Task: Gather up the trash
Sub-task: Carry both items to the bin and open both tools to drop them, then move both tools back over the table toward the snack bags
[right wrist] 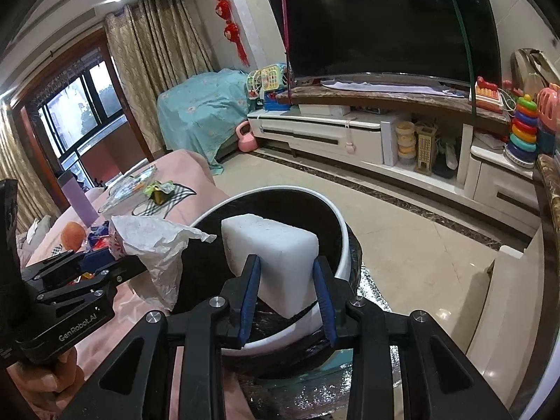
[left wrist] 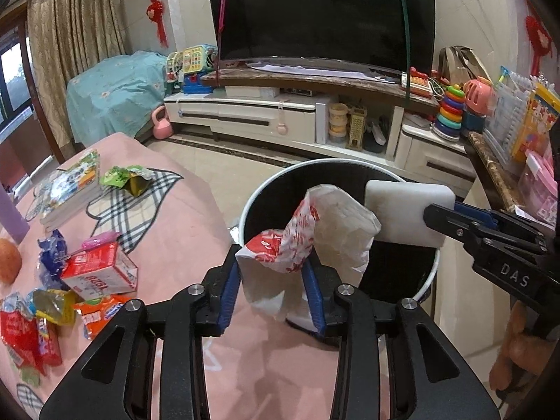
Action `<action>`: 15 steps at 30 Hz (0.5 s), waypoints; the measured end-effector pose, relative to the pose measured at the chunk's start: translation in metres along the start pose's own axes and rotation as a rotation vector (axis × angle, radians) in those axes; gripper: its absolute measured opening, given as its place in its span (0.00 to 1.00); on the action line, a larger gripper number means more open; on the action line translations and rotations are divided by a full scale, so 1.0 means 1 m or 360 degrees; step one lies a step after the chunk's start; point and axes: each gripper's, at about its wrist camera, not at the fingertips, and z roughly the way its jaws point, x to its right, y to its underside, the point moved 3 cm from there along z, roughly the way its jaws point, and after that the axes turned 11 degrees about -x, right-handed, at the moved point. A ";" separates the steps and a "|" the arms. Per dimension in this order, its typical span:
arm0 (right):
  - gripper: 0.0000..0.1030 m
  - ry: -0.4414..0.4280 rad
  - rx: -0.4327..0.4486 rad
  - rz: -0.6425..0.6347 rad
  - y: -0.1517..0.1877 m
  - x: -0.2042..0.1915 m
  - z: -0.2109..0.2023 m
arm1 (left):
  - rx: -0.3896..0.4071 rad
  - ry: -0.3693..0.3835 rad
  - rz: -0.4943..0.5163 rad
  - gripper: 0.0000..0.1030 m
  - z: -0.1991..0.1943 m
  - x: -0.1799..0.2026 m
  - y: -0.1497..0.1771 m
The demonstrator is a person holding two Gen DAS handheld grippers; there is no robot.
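My left gripper (left wrist: 271, 262) is shut on a crumpled white paper bag with red print (left wrist: 315, 231), and its blue pads touch the bag on both sides. The bag hangs over the near rim of a round bin (left wrist: 252, 206) with a white rim and a black inside. My right gripper (right wrist: 286, 264) is shut on a white foam block (right wrist: 276, 248) and holds it above the bin's (right wrist: 346, 245) opening. The left wrist view shows that block (left wrist: 402, 210) to the right of the bag, with the right gripper (left wrist: 434, 217) reaching in from the right.
Left of the bin is a table under a pink cloth (left wrist: 182, 217). It carries a red carton (left wrist: 99, 274), a green wrapper (left wrist: 127, 178), a blue wrapper (left wrist: 52, 248), red and orange packets (left wrist: 28, 329), books (left wrist: 70, 189) and an orange fruit (left wrist: 8, 260). A TV cabinet (left wrist: 266, 112) stands beyond open floor.
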 end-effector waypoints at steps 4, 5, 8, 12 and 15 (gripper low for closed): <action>0.50 -0.0027 -0.0024 0.0018 -0.002 0.003 0.005 | 0.0025 -0.0008 -0.0011 0.71 -0.002 0.000 0.001; 0.59 -0.0031 -0.0022 0.0022 -0.002 0.003 0.004 | 0.0039 -0.0013 -0.0013 0.71 -0.004 -0.001 0.003; 0.66 -0.0035 -0.0016 0.0029 0.000 0.003 0.003 | 0.0034 -0.0010 -0.0037 0.73 -0.007 -0.006 0.007; 0.74 -0.0066 -0.0018 0.0044 0.004 -0.001 0.000 | 0.0020 -0.0006 -0.0099 0.75 -0.010 -0.019 0.019; 0.86 -0.0107 -0.0011 0.0052 0.010 -0.009 -0.004 | 0.0014 -0.0010 -0.0166 0.76 -0.015 -0.032 0.035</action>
